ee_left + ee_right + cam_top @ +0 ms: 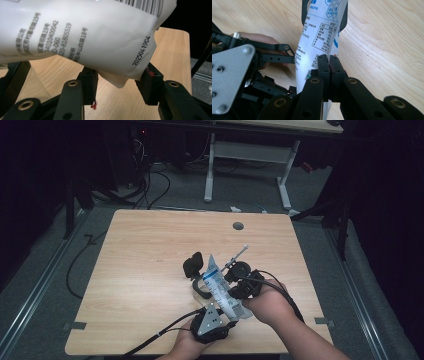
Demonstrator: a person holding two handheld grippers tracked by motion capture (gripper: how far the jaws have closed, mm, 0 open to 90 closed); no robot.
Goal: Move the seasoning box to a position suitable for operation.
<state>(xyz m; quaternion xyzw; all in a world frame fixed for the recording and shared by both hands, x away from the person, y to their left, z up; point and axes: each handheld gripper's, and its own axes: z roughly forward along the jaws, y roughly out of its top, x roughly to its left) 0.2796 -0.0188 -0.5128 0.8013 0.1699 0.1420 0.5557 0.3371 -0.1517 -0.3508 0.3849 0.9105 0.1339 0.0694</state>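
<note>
Left gripper view, nearest: left tongs (117, 86) stand spread, jaws apart; the lower corner of the white pouch (82, 37) dips into the gap, touching neither jaw that I can see.
Likely reason: the spread jaws look staged to take that corner, a judgement only.
Right gripper view, nearest: right tongs (329, 65) are clenched on the pouch's side edge (319, 37), so the pouch hangs upright and slightly bowed.
Likely reason for the hold: pinching one edge keeps the pouch lifted off the bench (382, 50) and presents its free end to the other tongs.
High view, middle: pouch (220, 285) is held in the air between the two hands, left tongs (225, 319) below it, right tongs (235, 282) beside it.
High view, farther: a black object (192, 266) stands on the bench (140, 265) just behind the pouch; what it is I cannot tell.
</note>
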